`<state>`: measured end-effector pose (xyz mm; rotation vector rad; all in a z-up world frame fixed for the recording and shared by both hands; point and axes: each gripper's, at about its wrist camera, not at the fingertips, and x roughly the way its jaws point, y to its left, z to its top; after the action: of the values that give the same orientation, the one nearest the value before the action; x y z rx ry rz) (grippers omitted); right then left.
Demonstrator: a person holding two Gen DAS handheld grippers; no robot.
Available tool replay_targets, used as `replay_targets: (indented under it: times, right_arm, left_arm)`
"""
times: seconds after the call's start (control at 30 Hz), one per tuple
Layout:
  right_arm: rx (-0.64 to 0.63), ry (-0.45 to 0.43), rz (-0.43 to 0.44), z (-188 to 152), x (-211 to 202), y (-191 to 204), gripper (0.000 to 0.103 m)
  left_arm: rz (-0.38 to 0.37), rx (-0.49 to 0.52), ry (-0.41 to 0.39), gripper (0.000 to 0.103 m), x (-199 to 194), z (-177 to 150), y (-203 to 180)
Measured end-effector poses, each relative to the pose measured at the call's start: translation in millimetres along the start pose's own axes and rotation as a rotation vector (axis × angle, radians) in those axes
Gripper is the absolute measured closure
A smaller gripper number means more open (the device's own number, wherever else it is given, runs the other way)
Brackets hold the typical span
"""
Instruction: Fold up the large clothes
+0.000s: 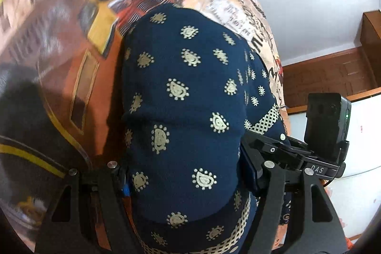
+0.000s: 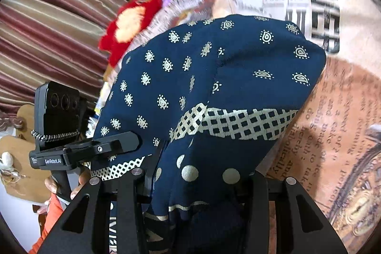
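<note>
The navy garment (image 1: 181, 111) is bunched thickly between the jaws of both the left gripper (image 1: 185, 180) and right gripper (image 2: 197, 185), clamped; layers could slip out unevenly onto the printed bedsheet (image 2: 333, 111).

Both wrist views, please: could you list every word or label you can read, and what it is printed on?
"DAS": right hand-held gripper, its mount.
"GenRobot.AI": left hand-held gripper, its mount.
"diabolically": printed bedsheet, sideways; the rest of its print is too blurred to read.
Navy garment: motifs only, no text.
</note>
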<state>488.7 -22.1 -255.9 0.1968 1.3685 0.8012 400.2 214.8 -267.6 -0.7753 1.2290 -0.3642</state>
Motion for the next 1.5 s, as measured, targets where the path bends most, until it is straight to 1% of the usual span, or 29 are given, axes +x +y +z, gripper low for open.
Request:
replay_targets:
  times: [0.13, 0.23, 0.3, 0.53, 0.6, 0.67, 0.73, 0.83, 0.87, 0.97, 1.03, 1.1, 1.17, 1.23, 1.27, 1.33, 1.37, 1.43, 1.5]
  right_arm:
    - [0.001, 0.002, -0.001, 3, 7, -4, 0.061]
    - [-0.028, -0.007, -0.036, -5, 3, 3, 0.054]
    - [-0.059, -0.022, -0.067, -12, -5, 8, 0.054]
    - [-0.208, -0.073, -0.189, -30, -37, 34, 0.048]
    - [-0.254, -0.097, -0.209, -35, -52, 41, 0.047]
    - [-0.297, -0.136, -0.207, -40, -68, 49, 0.046]
    - [-0.338, -0.187, -0.22, -43, -87, 61, 0.045]
    - [-0.388, -0.255, -0.217, -46, -107, 77, 0.038]
    - [-0.4, -0.272, -0.21, -46, -112, 82, 0.036]
    - [-0.423, -0.3, -0.189, -47, -115, 94, 0.034]
    - [-0.434, -0.29, -0.185, -47, -106, 97, 0.034]
    - [-0.446, -0.241, -0.177, -52, -89, 98, 0.034]
    - [-0.455, -0.178, -0.167, -57, -69, 94, 0.034]
    - [-0.461, -0.122, -0.167, -62, -53, 88, 0.034]
    - [-0.461, -0.093, -0.187, -65, -44, 83, 0.034]
    - [-0.485, -0.064, -0.242, -72, -32, 73, 0.034]
    - [-0.504, -0.057, -0.259, -75, -30, 69, 0.034]
    - [-0.548, -0.04, -0.265, -82, -30, 63, 0.034]
    - [-0.601, -0.038, -0.29, -90, -35, 60, 0.034]
  left_arm:
    - [0.01, 0.021, -0.017, 0.033, 0, -8, 1]
    - [0.039, 0.028, -0.033, 0.032, -5, -16, -6]
    - [0.063, 0.034, -0.04, 0.032, -7, -18, -8]
    - [0.196, 0.081, -0.067, 0.032, -21, -23, -35]
    - [0.233, 0.105, -0.078, 0.032, -27, -26, -43]
    - [0.269, 0.135, -0.093, 0.032, -33, -29, -49]
    - [0.313, 0.175, -0.126, 0.033, -42, -32, -56]
    - [0.382, 0.276, -0.233, 0.033, -66, -35, -77]
    - [0.396, 0.299, -0.261, 0.033, -76, -37, -84]
    - [0.414, 0.371, -0.317, 0.033, -96, -48, -101]
    - [0.436, 0.413, -0.325, 0.033, -96, -60, -107]
    - [0.456, 0.443, -0.305, 0.033, -87, -72, -107]
    - [0.484, 0.481, -0.258, 0.033, -68, -87, -103]
    - [0.52, 0.521, -0.194, 0.033, -43, -98, -97]
    - [0.535, 0.538, -0.158, 0.032, -31, -105, -93]
    - [0.555, 0.556, -0.145, 0.031, -20, -116, -84]
    - [0.559, 0.557, -0.14, 0.027, -19, -119, -81]
    - [0.569, 0.551, -0.143, 0.02, -24, -123, -74]
    - [0.573, 0.557, -0.139, 0.019, -28, -126, -69]
